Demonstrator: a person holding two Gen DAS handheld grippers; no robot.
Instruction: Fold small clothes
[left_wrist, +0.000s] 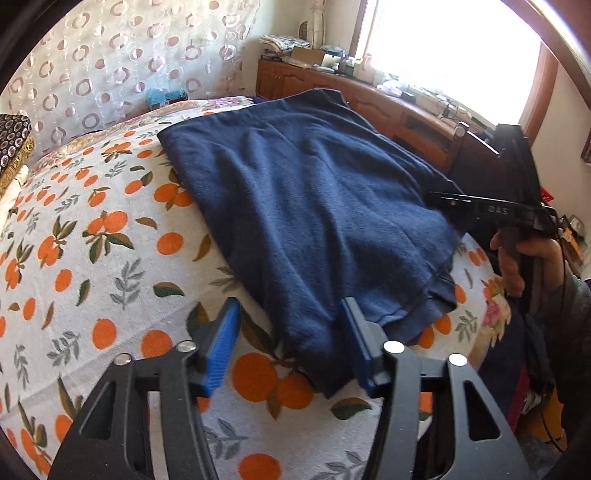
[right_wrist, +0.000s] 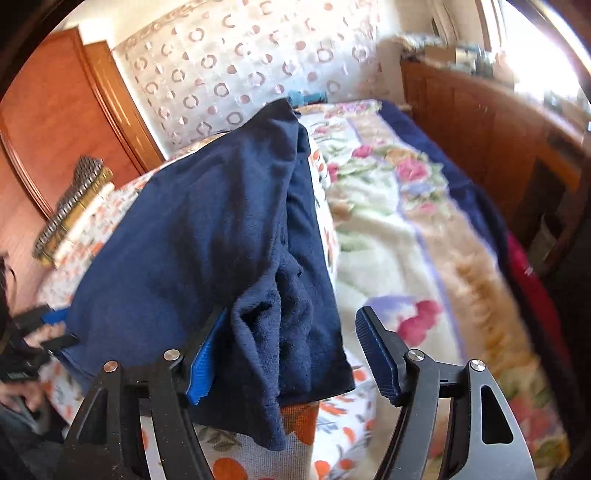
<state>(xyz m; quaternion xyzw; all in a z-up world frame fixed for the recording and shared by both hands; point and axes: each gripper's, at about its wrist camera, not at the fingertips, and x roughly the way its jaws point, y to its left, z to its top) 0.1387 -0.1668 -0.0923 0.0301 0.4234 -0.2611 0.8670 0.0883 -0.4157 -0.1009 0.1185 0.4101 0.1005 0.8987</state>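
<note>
A navy fleece garment (left_wrist: 306, 206) lies spread on the orange-print sheet (left_wrist: 92, 258) of a bed. My left gripper (left_wrist: 290, 310) stands open over its near corner. The cloth lies against the right pad (left_wrist: 356, 332), while the left pad (left_wrist: 221, 347) is off it over the sheet. In the right wrist view the garment (right_wrist: 207, 229) has a bunched edge between the jaws of my right gripper (right_wrist: 293, 317), which is open. That fold rests by the left pad (right_wrist: 203, 369); the right pad (right_wrist: 376, 354) stands apart. A hand (left_wrist: 524, 258) holds the right gripper (left_wrist: 480, 210) at the garment's right edge.
A floral blanket (right_wrist: 406, 221) covers the bed to the right of the sheet. Folded patterned fabrics (right_wrist: 74, 206) are stacked at the far left. A wooden cabinet (left_wrist: 332, 88) with clutter runs under the bright window. A ring-patterned curtain (left_wrist: 110, 66) hangs behind the bed.
</note>
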